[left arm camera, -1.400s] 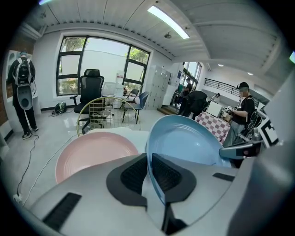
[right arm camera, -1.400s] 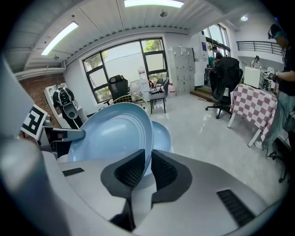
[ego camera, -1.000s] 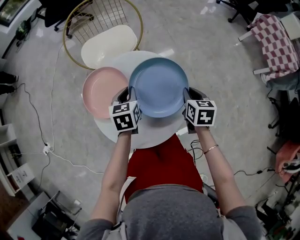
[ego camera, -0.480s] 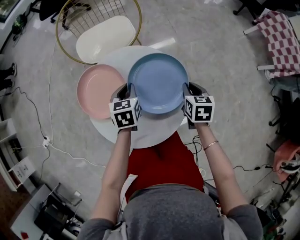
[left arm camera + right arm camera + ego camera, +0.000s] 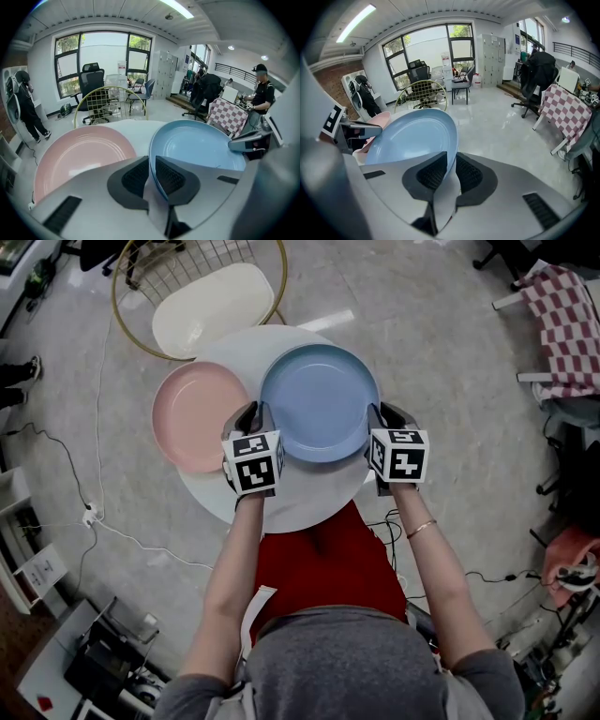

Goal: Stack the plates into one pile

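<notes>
head view: left gripper (image 5: 255,418) jaws are just easing apart around blue plate (image 5: 319,401) at 9 o'clock, right gripper (image 5: 377,420) is clamping it at 3 o'clock.

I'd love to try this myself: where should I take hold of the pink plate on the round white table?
Grip the pink round plate by its raised rim, at the left part that seems to overhang the white round table. Come from the left, one jaw above and one below: it lies flat, and the pale blue round plate crowds its right edge.
</notes>
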`<state>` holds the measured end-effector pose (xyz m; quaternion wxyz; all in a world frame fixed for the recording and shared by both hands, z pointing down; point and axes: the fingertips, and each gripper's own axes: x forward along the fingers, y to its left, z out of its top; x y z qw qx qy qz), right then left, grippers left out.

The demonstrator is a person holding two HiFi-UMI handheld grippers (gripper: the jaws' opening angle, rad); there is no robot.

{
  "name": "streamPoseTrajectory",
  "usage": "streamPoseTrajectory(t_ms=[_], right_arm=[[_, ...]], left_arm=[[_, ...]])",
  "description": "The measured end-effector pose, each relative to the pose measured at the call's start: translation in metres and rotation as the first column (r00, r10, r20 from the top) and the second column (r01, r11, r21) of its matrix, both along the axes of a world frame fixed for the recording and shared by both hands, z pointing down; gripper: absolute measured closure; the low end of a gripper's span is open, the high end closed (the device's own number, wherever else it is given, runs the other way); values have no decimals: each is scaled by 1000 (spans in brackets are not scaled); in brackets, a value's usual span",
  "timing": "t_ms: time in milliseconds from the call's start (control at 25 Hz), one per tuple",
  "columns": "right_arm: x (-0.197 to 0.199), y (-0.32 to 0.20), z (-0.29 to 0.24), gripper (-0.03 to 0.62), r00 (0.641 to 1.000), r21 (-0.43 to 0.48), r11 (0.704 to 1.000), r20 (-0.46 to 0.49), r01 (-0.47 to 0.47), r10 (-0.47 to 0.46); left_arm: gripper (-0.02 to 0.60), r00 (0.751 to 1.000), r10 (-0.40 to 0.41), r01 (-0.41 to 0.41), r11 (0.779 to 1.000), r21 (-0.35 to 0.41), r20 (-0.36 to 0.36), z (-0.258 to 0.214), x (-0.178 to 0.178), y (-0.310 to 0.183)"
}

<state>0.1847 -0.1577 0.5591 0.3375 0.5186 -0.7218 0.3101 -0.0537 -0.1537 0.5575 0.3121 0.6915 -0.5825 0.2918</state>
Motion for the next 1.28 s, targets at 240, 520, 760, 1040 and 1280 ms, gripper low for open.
streamPoseTrajectory(t_ms=[240,520,760,1040,1280], right_arm=[[0,-1,3,531,1000,5,1000,-25,17,-17],[2,-1,-3,531,998,47,999,-57,24,-22],[4,-11,-22,532,997,134,991,-71,23,-14],[-38,-33,-68,531,995,236,966,-31,102,-98],[-128,-45,-83,533,950,273,915,8,297,-311]], left_arm=[[526,1000,-10,10,1000,4,3,-3,-1,3],[528,999,-52,52,998,18,1,-11,-13,16],[528,993,-117,117,993,34,-6,-17,-35,26],[528,978,-207,207,977,46,-14,-27,-62,42],[528,946,-325,324,945,51,4,-32,-105,66]])
